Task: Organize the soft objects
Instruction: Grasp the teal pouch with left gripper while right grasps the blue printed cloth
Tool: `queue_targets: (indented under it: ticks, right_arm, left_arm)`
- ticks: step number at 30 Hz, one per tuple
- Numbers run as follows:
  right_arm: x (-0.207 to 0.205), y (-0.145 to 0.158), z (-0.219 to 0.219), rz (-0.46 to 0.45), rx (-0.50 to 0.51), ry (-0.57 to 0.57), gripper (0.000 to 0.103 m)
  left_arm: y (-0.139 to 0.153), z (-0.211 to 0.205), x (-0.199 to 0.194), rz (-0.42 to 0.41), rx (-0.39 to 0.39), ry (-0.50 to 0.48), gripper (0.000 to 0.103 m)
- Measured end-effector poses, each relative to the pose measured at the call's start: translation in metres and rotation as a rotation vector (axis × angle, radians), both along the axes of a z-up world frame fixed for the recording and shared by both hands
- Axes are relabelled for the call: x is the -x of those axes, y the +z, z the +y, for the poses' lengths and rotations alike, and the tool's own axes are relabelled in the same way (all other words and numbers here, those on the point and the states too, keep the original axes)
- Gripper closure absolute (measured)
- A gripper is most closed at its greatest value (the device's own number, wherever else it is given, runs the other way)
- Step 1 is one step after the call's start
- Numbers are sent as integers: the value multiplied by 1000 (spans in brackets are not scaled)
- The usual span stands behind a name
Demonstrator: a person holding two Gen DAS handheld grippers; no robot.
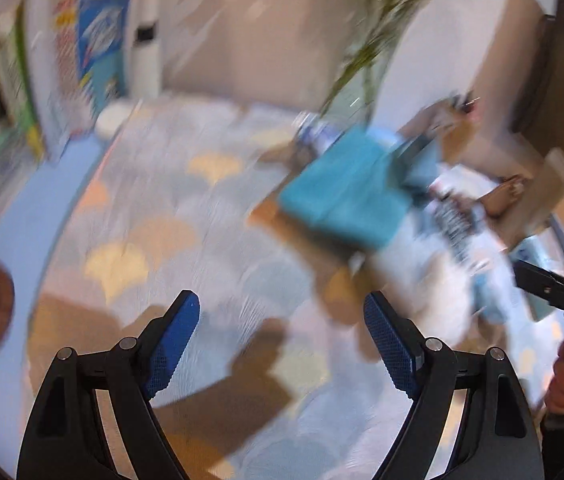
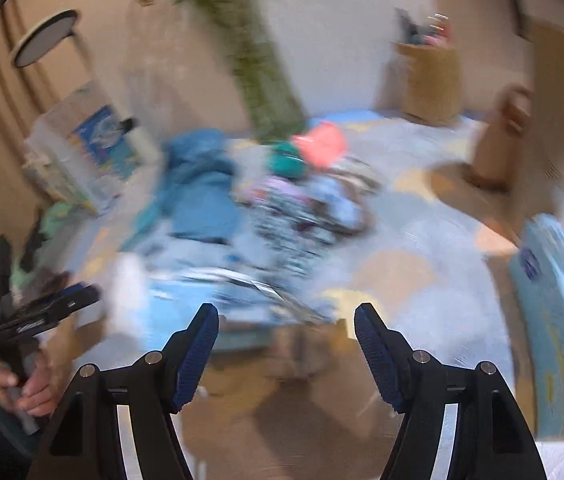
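Observation:
Both views are blurred by motion. A heap of soft clothes (image 2: pixel 282 216) lies on the patterned play mat: a blue garment (image 2: pixel 201 196), a dark patterned piece (image 2: pixel 294 212), a teal item (image 2: pixel 288 162) and a pink one (image 2: pixel 322 144). In the left wrist view the same heap shows a folded teal cloth (image 1: pixel 346 192) and white and patterned pieces (image 1: pixel 454 224). My left gripper (image 1: pixel 282 312) is open over bare mat, left of the heap. My right gripper (image 2: pixel 286 320) is open just short of the heap's near edge. Neither holds anything.
A cardboard box (image 2: pixel 430 80) with items stands at the back wall, a brown bag (image 2: pixel 498 148) to its right. A light blue package (image 2: pixel 554 320) lies at the right. A clear bin (image 2: pixel 81 148), a plant (image 2: pixel 257 68) and a round stool (image 2: pixel 45 36) stand behind the heap.

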State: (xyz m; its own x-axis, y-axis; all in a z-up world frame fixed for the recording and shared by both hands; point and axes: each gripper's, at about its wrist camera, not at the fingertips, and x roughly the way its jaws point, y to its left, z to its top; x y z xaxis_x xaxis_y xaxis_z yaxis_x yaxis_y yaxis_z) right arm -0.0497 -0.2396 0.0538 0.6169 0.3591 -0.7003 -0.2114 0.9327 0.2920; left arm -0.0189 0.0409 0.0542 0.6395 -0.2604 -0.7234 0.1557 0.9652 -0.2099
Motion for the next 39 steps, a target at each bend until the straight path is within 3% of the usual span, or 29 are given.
queue_targets:
  ticks: [2,5,10,15,17,19,22,24,26,28,32,35,39]
  right_arm:
    - [-7,18,17,-13,-9,60,34]
    - [-33,36,48,-5,-6,119,24]
    - [-79,27,85,32,-3,142,23]
    - [-116,7,94,108,-69,148,19]
    - [-122,2,94,116,-82,145,26]
    - [-119,0,88,104,-93,148,65]
    - [-108,4,69,49,-154,136,80]
    - [-102,8,56,13,-173,105,81]
    - [-101,13,49,-6,-168,84,82]
    - [-99,18,47,-26,-154,75,85]
    - [-90,29,46,-58,-145,88,85]
    - [-73,43,48,-95,-111,102,85]
    - [-57,51,48,-119,-71,107,85]
  left_arm:
    - [23,-10,-12,-43,-14,-55,19]
    - [29,-20,-38,-58,-21,-128,16]
    - [4,-33,-85,55,70,-300,16]
    - [-15,-56,-98,106,39,-404,16]
    - [-20,-60,-100,112,27,-415,16]
    - [-21,-59,-102,106,32,-420,16]
    - [-21,-53,-106,94,77,-401,21]
    - [-24,-51,-110,110,95,-397,37]
    - [-22,-49,-111,104,168,-412,68]
    - [-15,-51,-105,77,152,-398,87]
    - [-5,-43,-92,34,101,-332,90]
    - [-1,-22,-87,30,126,-283,90]
    - [-9,-5,-100,49,40,-168,83]
